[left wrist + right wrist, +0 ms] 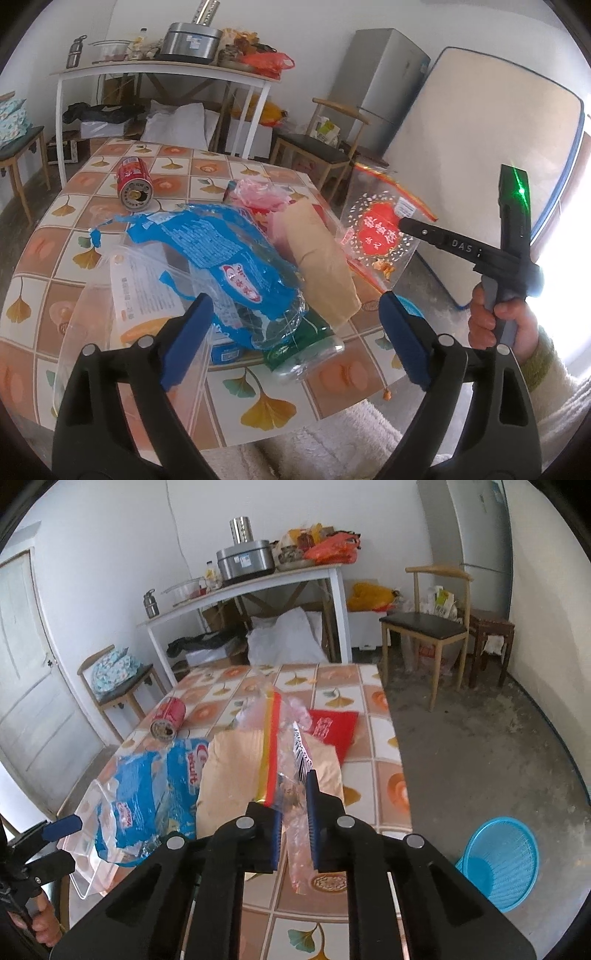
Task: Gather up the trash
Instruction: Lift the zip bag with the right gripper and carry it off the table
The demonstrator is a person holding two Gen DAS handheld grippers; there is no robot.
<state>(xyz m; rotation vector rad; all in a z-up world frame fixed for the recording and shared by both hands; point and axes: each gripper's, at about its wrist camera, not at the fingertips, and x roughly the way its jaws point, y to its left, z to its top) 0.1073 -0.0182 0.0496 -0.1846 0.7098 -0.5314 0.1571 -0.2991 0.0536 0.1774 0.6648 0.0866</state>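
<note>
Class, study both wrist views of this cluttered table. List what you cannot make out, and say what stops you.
- Green bottle, left wrist view: mostly buried under the blue wrapper.
- Clear bag in the right tongs, right wrist view: seen edge-on, its print unreadable.
- Blue basket, right wrist view: the inside is too indistinct to tell any contents.
- Can, left wrist view: label too small.
</note>
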